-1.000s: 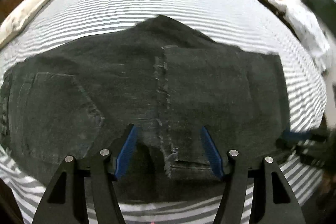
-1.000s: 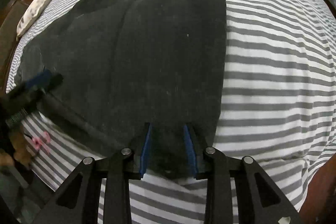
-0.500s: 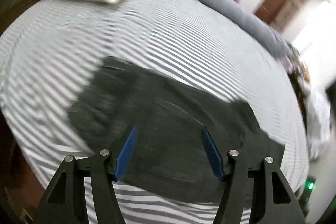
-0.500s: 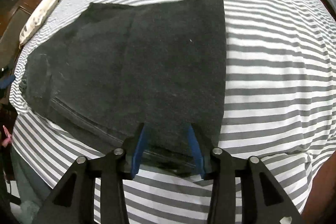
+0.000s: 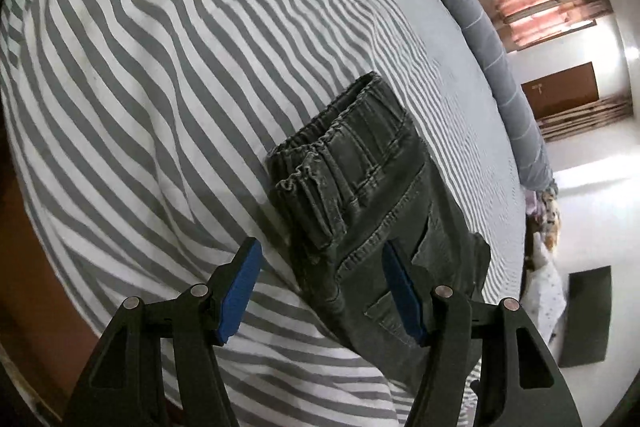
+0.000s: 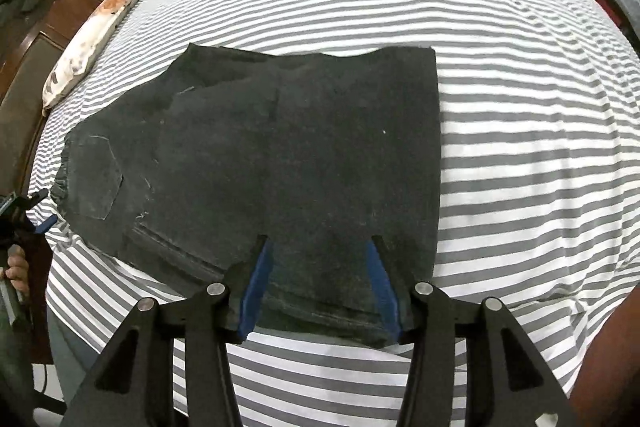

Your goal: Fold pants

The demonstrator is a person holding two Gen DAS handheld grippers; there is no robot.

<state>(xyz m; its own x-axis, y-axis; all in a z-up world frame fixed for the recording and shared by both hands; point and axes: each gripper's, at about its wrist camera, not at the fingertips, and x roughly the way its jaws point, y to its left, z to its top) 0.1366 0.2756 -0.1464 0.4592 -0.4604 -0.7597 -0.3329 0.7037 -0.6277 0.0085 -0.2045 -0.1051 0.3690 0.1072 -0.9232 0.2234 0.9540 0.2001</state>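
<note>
Denim, dark grey: one pair of pants (image 6: 280,155) lies folded flat on the striped bed (image 6: 520,155), looking near done, maybe one fold left. At the waistband end, left tongs (image 5: 320,287) gape, gripping nothing. Over the leg end, right tongs (image 6: 318,275) are opening, pads clear of the cloth.

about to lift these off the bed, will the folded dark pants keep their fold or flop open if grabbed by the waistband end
The pants will probably flop: they are soft denim lying flat in loose layers on the striped bedsheet. The gathered waistband looks thicker and should give firmer purchase. They seem heavyish for cloth, so the free layers would likely hang and unfold.
</note>
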